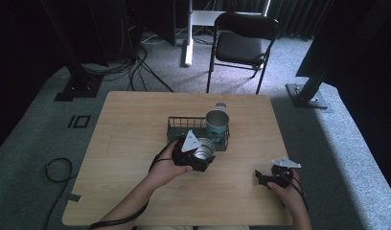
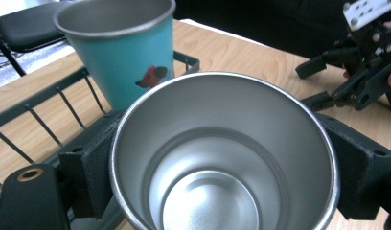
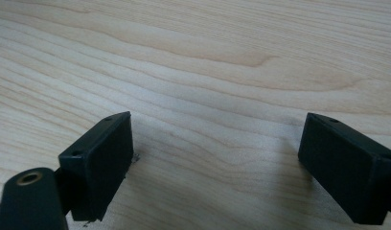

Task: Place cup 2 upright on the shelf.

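We have the left gripper (image 1: 201, 155) clamped on a bare steel cup (image 1: 203, 147), one jaw on either side of its wall. In the left gripper view the steel cup (image 2: 222, 153) sits mouth-up between the jaws, inside empty and shiny. We hold it at the front edge of the dark wire rack (image 1: 181, 125), mid-table; whether it rests on the rack's edge or hangs above it, we cannot tell.

A teal cup (image 1: 217, 124) with a steel rim stands upright in the rack's right end, just behind the held cup. In the left gripper view the teal cup (image 2: 124, 52) shows a small red-brown sticker on its side, and the rack's wires (image 2: 64, 98) run off to its left.

Our right gripper (image 1: 266, 179) sits low on the wooden table (image 1: 131, 129) near the front right corner, well apart from the rack. Its jaws are spread wide with just bare wood grain (image 3: 217, 96) between them.
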Demonstrator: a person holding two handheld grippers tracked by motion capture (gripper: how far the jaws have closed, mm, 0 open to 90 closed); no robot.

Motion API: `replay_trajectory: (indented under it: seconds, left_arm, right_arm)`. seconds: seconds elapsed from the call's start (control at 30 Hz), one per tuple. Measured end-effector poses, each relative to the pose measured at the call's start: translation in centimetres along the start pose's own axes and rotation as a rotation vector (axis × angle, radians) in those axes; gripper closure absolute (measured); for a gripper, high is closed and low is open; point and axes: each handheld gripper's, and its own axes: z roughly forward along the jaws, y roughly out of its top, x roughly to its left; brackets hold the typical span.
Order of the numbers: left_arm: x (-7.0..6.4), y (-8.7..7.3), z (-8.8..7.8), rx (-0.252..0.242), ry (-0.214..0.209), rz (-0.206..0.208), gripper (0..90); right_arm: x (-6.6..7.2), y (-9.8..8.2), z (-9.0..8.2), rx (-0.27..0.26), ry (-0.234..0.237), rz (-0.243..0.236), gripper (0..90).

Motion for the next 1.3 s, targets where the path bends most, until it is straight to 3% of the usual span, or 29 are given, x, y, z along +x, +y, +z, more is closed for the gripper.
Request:
replay_trajectory:
  seconds: [0.27, 0.47, 0.77, 1.1, 1.3]
  left_arm:
    - [0.7, 0.7, -0.7, 0.000, 0.029, -0.001, 13.9]
    - [1.6, 1.4, -1.2, -0.031, 0.042, -0.041, 13.9]
    - [3.4, 2.7, -1.7, -0.057, 0.117, -0.066, 13.9]
    - [5.1, 3.4, -1.2, -0.064, 0.189, -0.098, 13.9]
    - [6.0, 3.9, -0.8, -0.093, 0.233, -0.128, 13.9]
  right_arm:
    - [0.0, 0.0, 0.0, -0.002, 0.000, -0.002, 11.4]
    - [0.0, 0.0, 0.0, 0.000, 0.000, -0.002, 11.4]
    - [0.0, 0.0, 0.0, -0.001, 0.000, -0.001, 11.4]
    - [0.0, 0.0, 0.0, -0.001, 0.000, -0.001, 11.4]
    - [0.0, 0.0, 0.0, 0.000, 0.000, -0.001, 11.4]
